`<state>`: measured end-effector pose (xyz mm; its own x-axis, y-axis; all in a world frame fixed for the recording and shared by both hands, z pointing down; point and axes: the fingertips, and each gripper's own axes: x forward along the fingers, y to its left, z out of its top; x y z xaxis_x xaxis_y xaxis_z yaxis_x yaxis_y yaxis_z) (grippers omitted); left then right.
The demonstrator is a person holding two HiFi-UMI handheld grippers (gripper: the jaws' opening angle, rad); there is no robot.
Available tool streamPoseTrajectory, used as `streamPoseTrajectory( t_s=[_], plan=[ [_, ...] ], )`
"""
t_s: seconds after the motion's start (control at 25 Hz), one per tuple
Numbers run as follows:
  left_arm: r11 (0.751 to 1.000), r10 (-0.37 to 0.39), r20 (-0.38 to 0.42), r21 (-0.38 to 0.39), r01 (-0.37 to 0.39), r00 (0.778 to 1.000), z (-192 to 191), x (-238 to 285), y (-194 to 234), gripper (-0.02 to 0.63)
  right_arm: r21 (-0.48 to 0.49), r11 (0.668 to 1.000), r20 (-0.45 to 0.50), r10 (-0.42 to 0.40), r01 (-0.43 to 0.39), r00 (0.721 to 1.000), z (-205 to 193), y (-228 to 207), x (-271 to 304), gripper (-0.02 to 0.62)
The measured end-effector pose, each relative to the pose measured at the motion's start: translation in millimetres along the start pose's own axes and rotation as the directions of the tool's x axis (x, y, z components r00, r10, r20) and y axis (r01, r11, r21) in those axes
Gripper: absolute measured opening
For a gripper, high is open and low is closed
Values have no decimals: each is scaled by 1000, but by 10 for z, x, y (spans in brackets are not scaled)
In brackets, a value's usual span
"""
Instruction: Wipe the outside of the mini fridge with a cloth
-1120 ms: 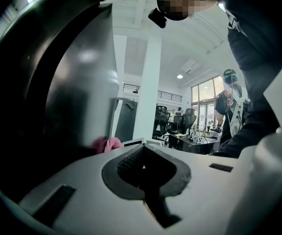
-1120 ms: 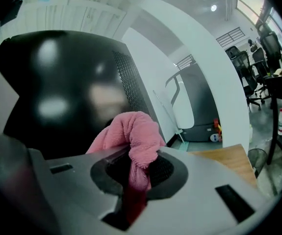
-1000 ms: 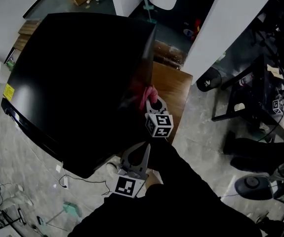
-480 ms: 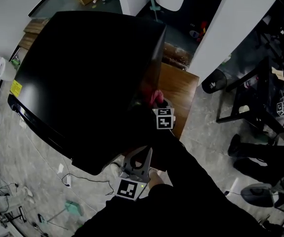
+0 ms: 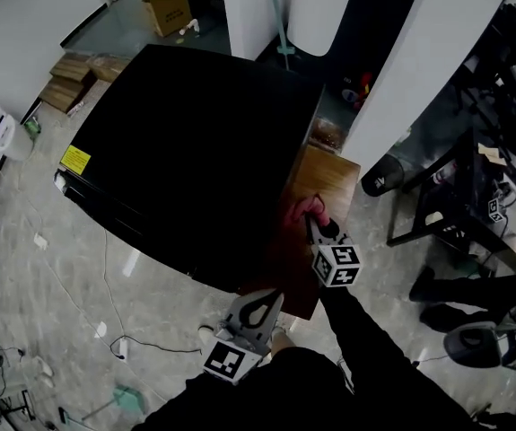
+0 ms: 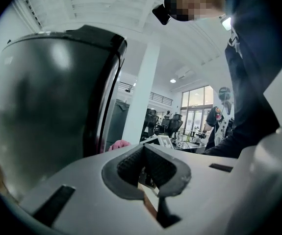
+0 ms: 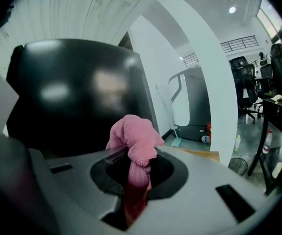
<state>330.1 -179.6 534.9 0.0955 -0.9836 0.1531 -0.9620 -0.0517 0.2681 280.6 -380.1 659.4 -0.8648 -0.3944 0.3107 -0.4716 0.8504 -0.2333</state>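
The right gripper (image 7: 136,173) has its jaws pinching the pink cloth (image 7: 133,141), bunched so it pads against the side wall of the black mini fridge (image 5: 195,151) above the desk (image 5: 334,180) edge; the left gripper (image 6: 144,168) waits with jaws pressed together, empty, probably spare. Compared with a second ago, the cloth sits further along that wall, toward the person

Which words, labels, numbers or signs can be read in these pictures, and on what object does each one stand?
No text is readable in any view.
Yellow label on the mini fridge: too small to read.
Cardboard box: print too blurred to read.
Square markers on the left claw and right claw: patterns, no letters.
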Motion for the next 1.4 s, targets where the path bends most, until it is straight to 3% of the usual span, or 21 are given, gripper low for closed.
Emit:
streamPoseTrajectory(
  t_s=[0.2,0.48,0.6,0.84,1.04,1.2,1.4],
  plan=[
    [995,-101,36,25,100,994,488,-544,-214,5,10,999,127,28,-30,991,699,582,-828,60],
    [990,-139,104,26,137,985,1168,-1432,-80,5,-197,980,339,95,-28,936,1912,1882,-1660,61],
    [991,-124,129,63,116,984,1346,-1833,145,5,-276,961,403,131,-16,906,2264,2488,-1928,61],
    [991,-63,148,129,44,987,1564,-2708,735,5,-340,937,379,219,-85,899,2401,3673,-1980,61],
    [988,27,169,144,-51,985,1719,-3364,1101,5,-306,942,376,253,-138,891,2254,4324,-1923,62],
    [982,42,173,173,-73,984,1823,-3649,1218,5,-331,938,353,223,-101,909,2215,4534,-1887,63],
    [984,-19,187,175,-14,982,2042,-3589,1148,6,-387,922,325,110,26,939,2281,4309,-1874,66]
  ],
)
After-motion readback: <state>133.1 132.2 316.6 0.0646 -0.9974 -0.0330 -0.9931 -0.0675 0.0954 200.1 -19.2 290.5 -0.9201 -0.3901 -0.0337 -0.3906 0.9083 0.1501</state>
